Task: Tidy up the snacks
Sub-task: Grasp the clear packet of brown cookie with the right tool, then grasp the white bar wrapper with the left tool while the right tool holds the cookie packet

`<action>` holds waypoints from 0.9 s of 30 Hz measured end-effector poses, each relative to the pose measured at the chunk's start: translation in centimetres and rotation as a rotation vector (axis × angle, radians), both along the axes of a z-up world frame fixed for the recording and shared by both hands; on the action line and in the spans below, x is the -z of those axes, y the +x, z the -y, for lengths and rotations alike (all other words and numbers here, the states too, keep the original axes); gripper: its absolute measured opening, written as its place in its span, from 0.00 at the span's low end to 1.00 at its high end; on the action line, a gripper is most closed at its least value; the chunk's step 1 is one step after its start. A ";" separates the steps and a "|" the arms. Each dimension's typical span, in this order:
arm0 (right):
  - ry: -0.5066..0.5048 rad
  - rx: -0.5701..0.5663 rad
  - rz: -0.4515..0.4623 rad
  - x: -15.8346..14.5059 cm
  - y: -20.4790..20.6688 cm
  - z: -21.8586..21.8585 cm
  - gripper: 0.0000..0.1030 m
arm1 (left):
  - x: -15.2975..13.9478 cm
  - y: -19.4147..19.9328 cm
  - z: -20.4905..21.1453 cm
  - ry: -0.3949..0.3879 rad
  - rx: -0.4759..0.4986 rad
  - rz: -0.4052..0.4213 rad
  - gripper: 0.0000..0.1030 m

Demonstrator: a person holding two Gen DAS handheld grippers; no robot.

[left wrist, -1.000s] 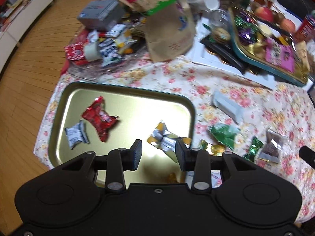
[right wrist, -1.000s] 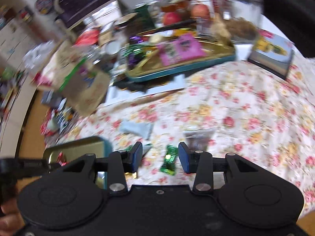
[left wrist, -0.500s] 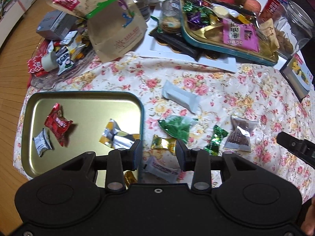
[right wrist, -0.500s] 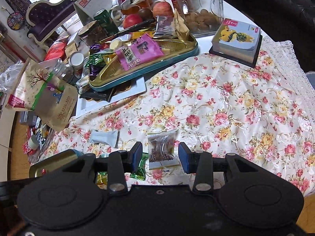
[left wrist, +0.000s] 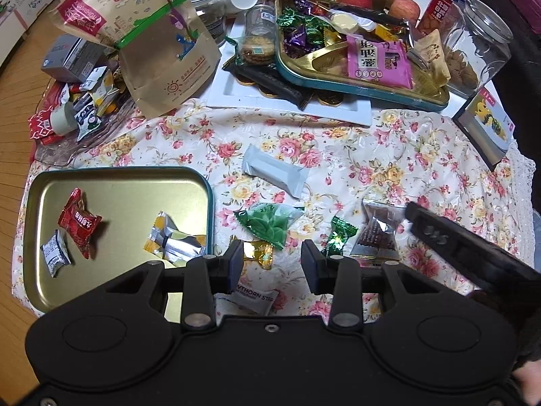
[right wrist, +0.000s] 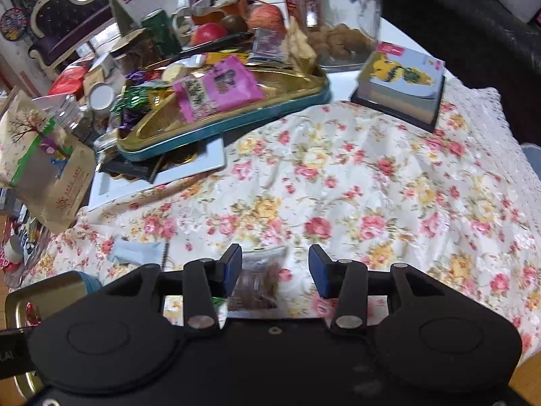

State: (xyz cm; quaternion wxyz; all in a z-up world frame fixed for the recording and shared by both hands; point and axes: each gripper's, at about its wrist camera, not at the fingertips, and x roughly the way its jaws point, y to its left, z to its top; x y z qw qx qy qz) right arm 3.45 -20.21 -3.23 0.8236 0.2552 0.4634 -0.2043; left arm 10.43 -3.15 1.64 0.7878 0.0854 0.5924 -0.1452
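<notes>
A gold tray with a teal rim point(left wrist: 111, 176) lies at the left and holds a red candy point(left wrist: 78, 221), a small white packet point(left wrist: 54, 252) and a silver-yellow packet point(left wrist: 174, 242). Loose snacks lie on the floral cloth: a grey bar point(left wrist: 274, 171), a green pouch point(left wrist: 270, 223), a gold candy point(left wrist: 258, 252), a green candy point(left wrist: 339, 235), a white strip packet point(left wrist: 253, 299) and a clear brown packet point(left wrist: 377, 233). My left gripper point(left wrist: 272, 265) is open above the gold candy. My right gripper point(right wrist: 275, 267) is open over the clear brown packet point(right wrist: 258, 279).
A second teal tray point(left wrist: 358, 84) full of snacks stands at the back, with a glass cookie jar point(left wrist: 473, 47), apples, a brown paper pouch point(left wrist: 159, 44) and a box with yellow print point(left wrist: 487, 128). A glass dish of packets point(left wrist: 77, 101) sits at far left.
My left gripper has swung right from over the gold tray to the loose snacks. My right gripper has come down over the clear brown packet.
</notes>
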 end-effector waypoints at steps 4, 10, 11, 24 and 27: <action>0.023 -0.051 -0.025 1.1 1.3 -1.1 0.46 | -0.4 -0.1 -0.1 -0.017 0.005 0.003 0.46; 0.009 -0.045 -0.070 2.7 2.6 -2.1 0.47 | -1.0 -0.1 -0.8 -0.030 0.001 0.017 0.46; 0.008 -0.043 -0.079 3.1 2.8 -2.1 0.47 | -1.0 0.0 -1.1 -0.032 -0.003 0.016 0.46; 0.014 0.003 -0.128 6.4 3.5 -1.7 0.48 | -1.4 0.7 -3.2 -0.067 -0.049 0.009 0.46; -0.001 -0.017 -0.135 6.3 3.7 -1.9 0.48 | -1.4 0.7 -3.2 -0.069 -0.044 0.011 0.46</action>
